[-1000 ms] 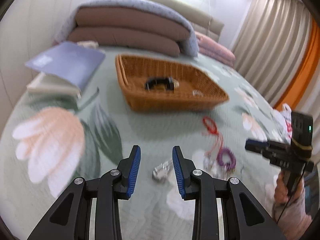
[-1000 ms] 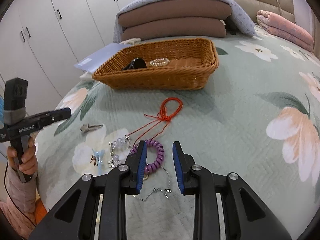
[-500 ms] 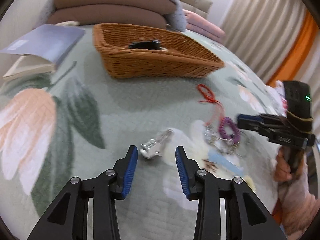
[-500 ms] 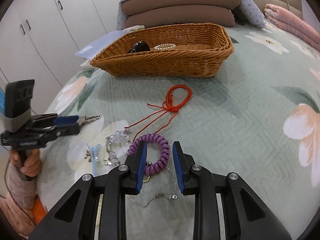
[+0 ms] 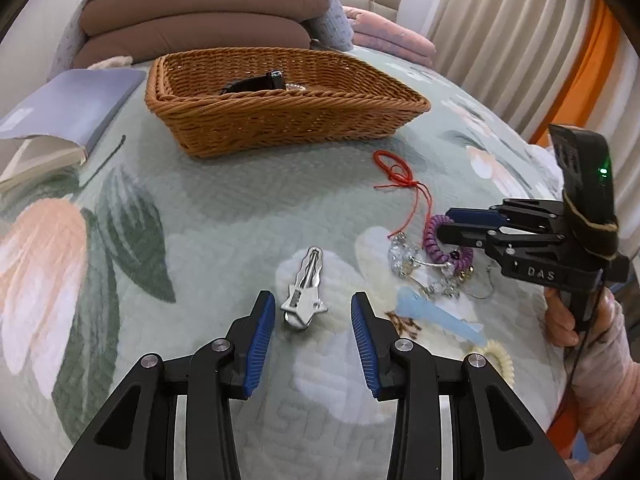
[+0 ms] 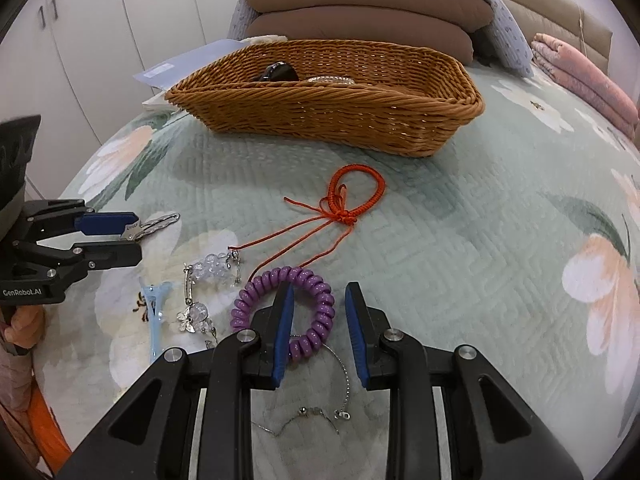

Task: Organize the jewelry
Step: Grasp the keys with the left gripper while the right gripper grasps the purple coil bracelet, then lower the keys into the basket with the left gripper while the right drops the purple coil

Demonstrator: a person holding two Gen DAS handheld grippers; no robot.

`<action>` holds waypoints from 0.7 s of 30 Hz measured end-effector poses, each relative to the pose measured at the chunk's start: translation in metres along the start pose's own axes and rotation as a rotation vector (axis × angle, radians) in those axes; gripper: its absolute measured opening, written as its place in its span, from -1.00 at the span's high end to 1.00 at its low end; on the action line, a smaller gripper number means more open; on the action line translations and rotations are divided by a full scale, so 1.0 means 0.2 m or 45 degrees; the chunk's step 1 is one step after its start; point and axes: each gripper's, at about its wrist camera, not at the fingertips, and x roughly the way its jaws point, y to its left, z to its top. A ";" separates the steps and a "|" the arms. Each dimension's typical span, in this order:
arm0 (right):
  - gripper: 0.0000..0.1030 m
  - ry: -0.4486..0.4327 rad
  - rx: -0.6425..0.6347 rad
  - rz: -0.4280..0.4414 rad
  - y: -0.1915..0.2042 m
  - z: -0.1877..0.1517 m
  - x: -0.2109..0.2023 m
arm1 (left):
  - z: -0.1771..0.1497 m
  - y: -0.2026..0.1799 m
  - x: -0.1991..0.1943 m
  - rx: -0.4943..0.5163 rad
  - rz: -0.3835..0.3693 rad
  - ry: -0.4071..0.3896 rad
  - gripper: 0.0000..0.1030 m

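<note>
A silver hair clip (image 5: 305,289) lies on the floral quilt, its near end between the fingers of my open left gripper (image 5: 313,322). It also shows in the right wrist view (image 6: 154,224). My open right gripper (image 6: 317,326) straddles one side of a purple coil bracelet (image 6: 280,300), also seen in the left wrist view (image 5: 434,236). A red cord bracelet (image 6: 352,196), a crystal bead chain (image 6: 208,280), a light blue clip (image 6: 154,312) and a thin silver chain (image 6: 320,412) lie nearby. A wicker basket (image 6: 332,108) farther back holds a black item and a bead bracelet.
Stacked brown cushions (image 5: 192,28) sit behind the basket. A blue book (image 5: 68,108) lies left of it. A cream coil hair tie (image 5: 498,360) lies near the bed's right edge. Curtains (image 5: 520,40) hang at the right, white wardrobes (image 6: 100,20) at the left.
My left gripper has moved forward and down so its fingers flank the silver clip. My right gripper has lowered onto the purple coil bracelet, one finger inside its ring.
</note>
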 end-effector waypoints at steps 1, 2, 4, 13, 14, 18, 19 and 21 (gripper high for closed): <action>0.42 -0.001 -0.010 -0.010 0.01 0.00 0.00 | 0.00 -0.01 0.01 0.012 0.020 -0.001 0.21; 0.42 0.001 -0.021 -0.023 0.02 0.00 0.00 | 0.01 -0.03 0.01 0.020 0.032 -0.001 0.21; 0.45 -0.003 -0.051 -0.049 0.04 0.00 0.01 | 0.01 -0.05 0.03 0.037 0.064 0.003 0.21; 0.77 -0.060 -0.057 -0.018 0.06 -0.02 -0.08 | 0.01 -0.09 0.03 0.061 0.135 -0.016 0.54; 0.77 -0.072 -0.045 -0.007 0.06 -0.02 -0.10 | 0.01 -0.09 0.02 0.058 0.130 -0.020 0.54; 0.77 -0.124 -0.004 0.033 0.03 -0.01 -0.20 | 0.01 -0.09 -0.01 0.045 0.086 -0.054 0.54; 0.77 -0.140 0.005 0.042 0.02 -0.01 -0.23 | 0.01 -0.09 -0.03 0.043 0.072 -0.068 0.54; 0.77 -0.168 0.015 0.049 0.02 0.01 -0.27 | 0.02 -0.09 -0.06 0.038 0.047 -0.099 0.54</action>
